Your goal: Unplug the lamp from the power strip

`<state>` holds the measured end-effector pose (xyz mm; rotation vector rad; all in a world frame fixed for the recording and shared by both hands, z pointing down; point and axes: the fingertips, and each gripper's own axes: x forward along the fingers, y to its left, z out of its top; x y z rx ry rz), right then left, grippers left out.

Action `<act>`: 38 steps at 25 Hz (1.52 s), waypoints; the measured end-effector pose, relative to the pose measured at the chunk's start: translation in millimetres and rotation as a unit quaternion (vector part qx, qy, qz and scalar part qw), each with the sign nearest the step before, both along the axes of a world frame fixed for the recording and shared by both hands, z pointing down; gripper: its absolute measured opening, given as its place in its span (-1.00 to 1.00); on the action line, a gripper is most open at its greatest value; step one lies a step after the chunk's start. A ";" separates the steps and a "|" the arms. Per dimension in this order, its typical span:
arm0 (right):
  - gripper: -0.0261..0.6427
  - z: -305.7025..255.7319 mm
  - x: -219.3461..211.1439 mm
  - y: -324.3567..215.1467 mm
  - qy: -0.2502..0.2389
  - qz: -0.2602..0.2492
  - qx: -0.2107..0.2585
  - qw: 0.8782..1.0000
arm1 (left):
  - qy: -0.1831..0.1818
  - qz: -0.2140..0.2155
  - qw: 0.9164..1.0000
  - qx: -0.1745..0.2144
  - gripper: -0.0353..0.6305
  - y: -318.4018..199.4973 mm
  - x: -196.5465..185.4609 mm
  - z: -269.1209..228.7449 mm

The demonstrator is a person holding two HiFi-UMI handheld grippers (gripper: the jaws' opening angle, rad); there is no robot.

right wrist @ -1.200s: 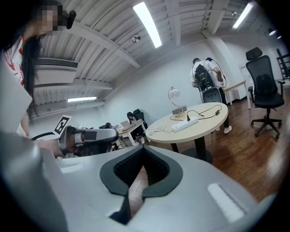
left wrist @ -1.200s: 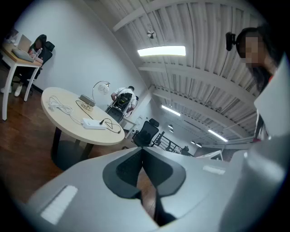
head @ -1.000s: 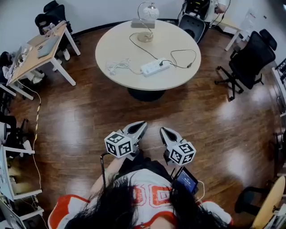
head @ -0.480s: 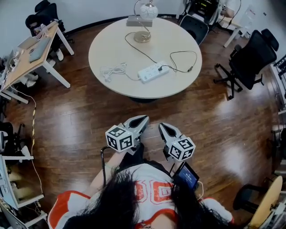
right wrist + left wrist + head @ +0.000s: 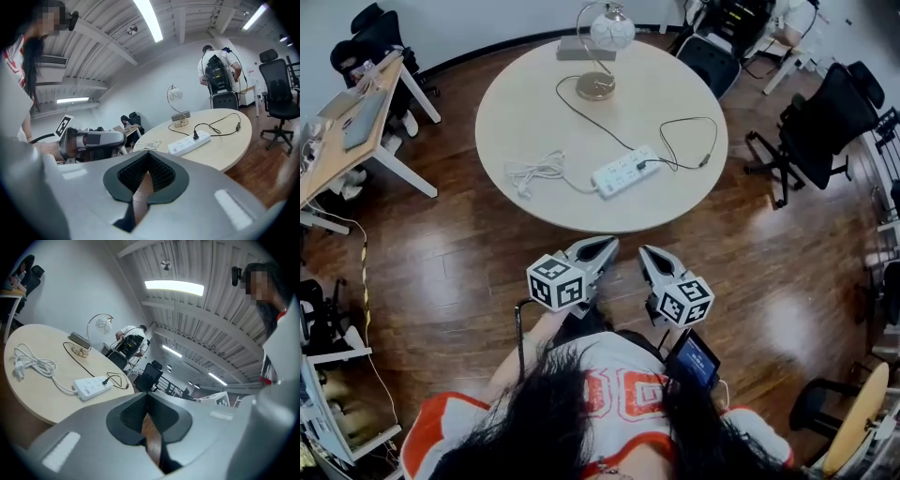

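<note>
Distance to the round table [image 5: 534, 202] is shrinking: a second ago the left gripper [image 5: 607, 246] and right gripper [image 5: 646, 254] were hanging well short of its near edge, and now their tips are hovering just beside that edge, above the wooden floor [image 5: 441, 272]. Both are keeping their jaws pressed together with nothing between them, as before. On the table the white power strip [image 5: 624, 171] is lying in the near half, with the lamp's black plug [image 5: 640, 166] still sitting in it. Its cord [image 5: 577, 108] is running across the table to the lamp [image 5: 595, 86], which is standing at the far edge. The strip's own white cable [image 5: 534, 172] is lying bundled on the table, left of the strip.
</note>
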<state>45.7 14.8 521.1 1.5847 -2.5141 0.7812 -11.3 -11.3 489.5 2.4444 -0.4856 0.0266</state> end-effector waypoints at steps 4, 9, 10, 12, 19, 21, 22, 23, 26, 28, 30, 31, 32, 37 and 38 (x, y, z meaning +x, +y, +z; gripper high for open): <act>-0.92 0.5 2.2 -16.5 0.008 0.006 -0.007 1.000 | 0.004 0.004 1.000 -0.002 -0.89 -19.4 2.6 -0.2; -0.92 0.3 5.8 -33.0 0.013 0.009 -0.014 1.000 | 0.005 0.004 1.000 -0.011 -0.89 -37.5 6.0 2.8; -0.92 0.2 7.1 -36.3 0.013 0.010 -0.016 1.000 | 0.005 0.004 1.000 -0.012 -0.89 -40.7 7.2 3.4; -0.92 0.6 10.0 -42.8 0.012 0.009 -0.018 1.000 | 0.003 0.003 1.000 -0.014 -0.89 -46.9 9.5 4.7; -0.92 11.2 26.7 -70.9 0.026 0.003 -0.028 0.999 | -0.010 -0.010 1.000 -0.022 -0.89 -73.4 18.3 14.4; -0.92 17.2 34.8 -81.7 0.043 0.001 -0.031 0.999 | -0.015 -0.018 0.999 -0.026 -0.89 -83.7 21.7 19.8; -0.92 19.6 38.9 -87.8 0.051 -0.002 -0.033 0.998 | -0.018 -0.022 0.999 -0.029 -0.89 -89.2 24.1 22.0; -0.92 21.5 43.2 -94.4 0.057 -0.006 -0.034 0.998 | -0.020 -0.026 0.999 -0.030 -0.89 -94.8 27.2 23.5; -0.92 26.2 55.0 -115.5 0.064 -0.019 -0.037 0.997 | -0.023 -0.032 0.999 -0.028 -0.89 -111.6 39.3 27.7; -0.92 31.3 62.3 -128.3 0.068 -0.026 -0.042 0.996 | -0.030 -0.035 0.999 -0.026 -0.89 -121.9 47.8 33.8; -0.92 38.2 68.7 -139.1 0.076 -0.032 -0.048 0.995 | -0.043 -0.038 0.998 -0.027 -0.89 -131.2 54.7 42.4; -0.92 42.2 71.4 -143.9 0.082 -0.035 -0.052 0.995 | -0.051 -0.040 0.998 -0.029 -0.89 -135.5 57.4 46.7; -0.92 46.5 73.8 -148.6 0.089 -0.038 -0.056 0.994 | -0.058 -0.041 0.997 -0.031 -0.89 -139.8 60.1 51.1; -0.92 72.6 81.1 -172.0 0.117 -0.064 -0.074 0.988 | -0.100 -0.038 0.994 -0.036 -0.89 -160.3 76.5 75.3; -0.92 78.5 81.2 -175.6 0.121 -0.069 -0.080 0.987 | -0.110 -0.036 0.993 -0.036 -0.89 -163.2 79.5 79.8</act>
